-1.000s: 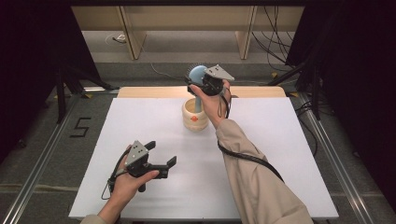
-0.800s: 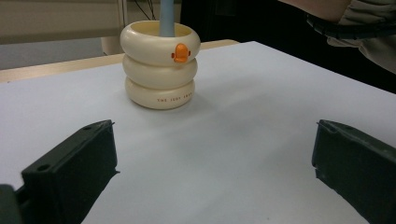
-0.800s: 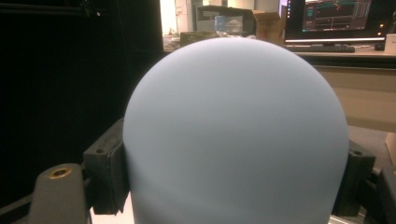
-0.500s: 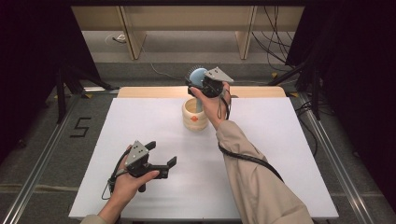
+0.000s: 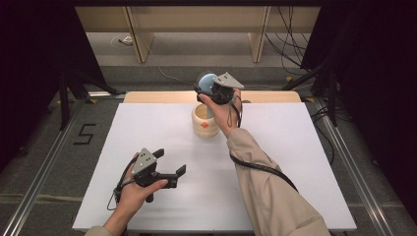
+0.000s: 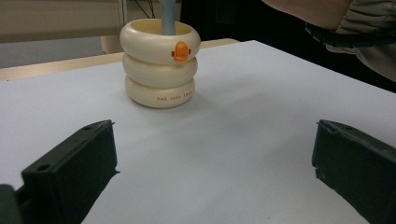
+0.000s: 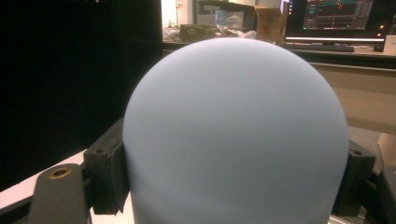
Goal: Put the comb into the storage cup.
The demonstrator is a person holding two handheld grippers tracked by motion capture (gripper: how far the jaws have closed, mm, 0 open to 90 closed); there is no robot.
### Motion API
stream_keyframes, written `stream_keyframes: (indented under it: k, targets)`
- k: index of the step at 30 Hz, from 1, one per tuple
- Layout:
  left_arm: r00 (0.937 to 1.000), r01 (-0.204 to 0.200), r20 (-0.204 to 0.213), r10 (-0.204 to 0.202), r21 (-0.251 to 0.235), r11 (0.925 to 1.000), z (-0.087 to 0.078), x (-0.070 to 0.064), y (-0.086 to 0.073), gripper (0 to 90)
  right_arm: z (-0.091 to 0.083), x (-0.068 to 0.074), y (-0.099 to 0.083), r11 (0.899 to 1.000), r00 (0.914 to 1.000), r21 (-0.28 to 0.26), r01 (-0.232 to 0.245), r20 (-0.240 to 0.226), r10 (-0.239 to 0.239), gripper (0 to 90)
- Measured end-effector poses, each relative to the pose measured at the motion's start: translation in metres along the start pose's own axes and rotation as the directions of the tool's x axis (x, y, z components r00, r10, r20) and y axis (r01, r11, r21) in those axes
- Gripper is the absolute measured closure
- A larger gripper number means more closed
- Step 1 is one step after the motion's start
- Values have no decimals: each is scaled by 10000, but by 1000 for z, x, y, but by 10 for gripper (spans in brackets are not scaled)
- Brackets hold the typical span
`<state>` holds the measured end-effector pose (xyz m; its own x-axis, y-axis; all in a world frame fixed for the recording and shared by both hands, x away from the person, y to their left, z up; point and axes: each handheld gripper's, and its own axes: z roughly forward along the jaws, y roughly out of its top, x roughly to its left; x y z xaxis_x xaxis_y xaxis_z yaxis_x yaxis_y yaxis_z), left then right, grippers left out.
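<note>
A cream cup point(image 5: 205, 123) made of three stacked rings, with a small orange beak on its front, stands at the far middle of the white table point(image 5: 295, 162). It also stands ahead in the left gripper view point(image 6: 159, 70). A pale blue utensil with a rounded head point(image 5: 207, 80) has its stem point(image 6: 168, 18) down inside the cup. My right gripper point(image 5: 215, 90) is above the cup, shut on that blue head point(image 7: 233, 140), one jaw on each side. My left gripper point(image 5: 170, 162) rests low at the near left, open with nothing between its jaws point(image 6: 210, 168).
A wooden strip point(image 5: 147, 97) runs along the table's far edge. Behind it are a shelf frame point(image 5: 140, 39) and cables point(image 5: 290, 29) on the floor. A "5" mark point(image 5: 84, 133) is on the floor to the left. The right sleeve point(image 5: 265, 187) crosses the table's near middle.
</note>
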<state>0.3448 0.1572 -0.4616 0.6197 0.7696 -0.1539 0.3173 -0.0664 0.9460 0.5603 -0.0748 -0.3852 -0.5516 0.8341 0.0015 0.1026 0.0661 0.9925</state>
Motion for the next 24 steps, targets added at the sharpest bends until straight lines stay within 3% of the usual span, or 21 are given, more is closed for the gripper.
stream_keyframes:
  k: [24]
  targets:
    - [10000,1,-3,-1,38,10000,1,0,-1,0,-1,0,-11,9994,9995,129,316,-5,-316,207]
